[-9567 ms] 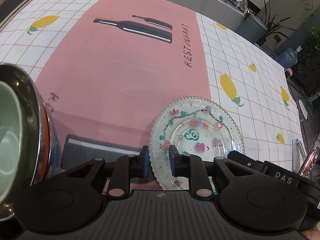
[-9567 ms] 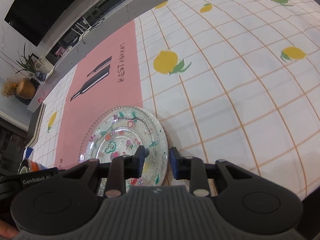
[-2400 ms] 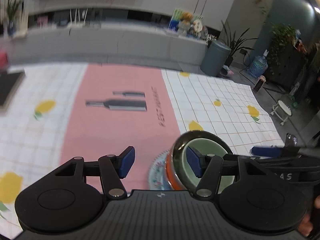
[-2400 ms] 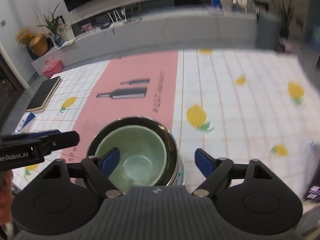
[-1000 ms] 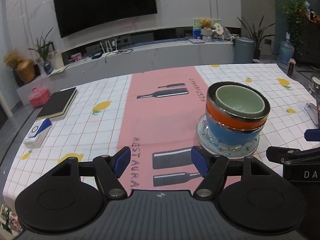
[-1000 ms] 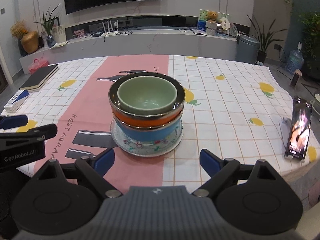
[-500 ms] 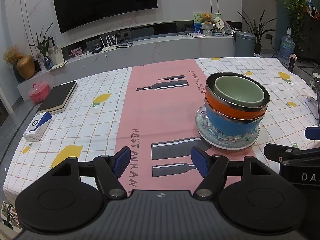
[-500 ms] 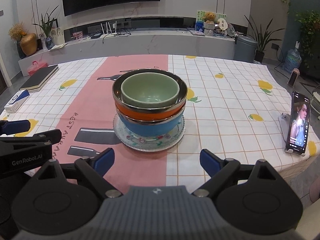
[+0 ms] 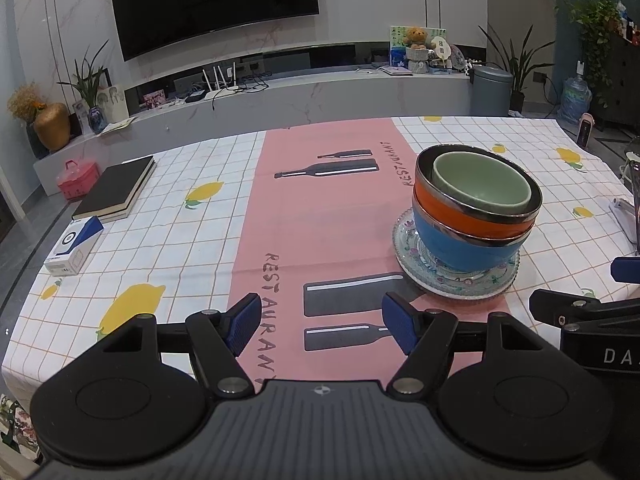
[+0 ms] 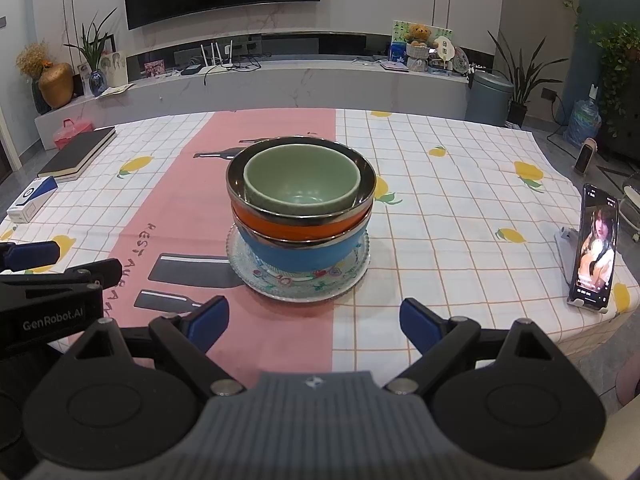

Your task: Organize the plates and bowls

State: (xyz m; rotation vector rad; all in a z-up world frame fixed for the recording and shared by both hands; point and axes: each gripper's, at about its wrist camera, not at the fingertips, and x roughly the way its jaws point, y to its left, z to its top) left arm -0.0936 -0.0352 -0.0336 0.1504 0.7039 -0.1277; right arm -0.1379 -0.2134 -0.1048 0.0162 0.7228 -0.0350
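A stack stands on the table: a clear patterned glass plate (image 10: 352,278) at the bottom, a blue bowl (image 10: 300,256) on it, an orange bowl (image 10: 296,227) in that, and a green bowl (image 10: 300,180) on top. In the left wrist view the same plate (image 9: 408,264), blue bowl (image 9: 460,248), orange bowl (image 9: 460,218) and green bowl (image 9: 484,184) stand at the right. My left gripper (image 9: 320,324) is open and empty, near the table's front edge, left of the stack. My right gripper (image 10: 314,318) is open and empty, pulled back in front of the stack.
A black book (image 9: 114,188) and a blue-white box (image 9: 74,250) lie at the table's left. A phone on a stand (image 10: 594,248) stands at the right edge. The tablecloth (image 10: 440,208) has a pink strip and lemon print. A TV bench runs behind the table.
Both grippers have drawn back a little further from the stack and stay open. The stack has not moved in the last second.
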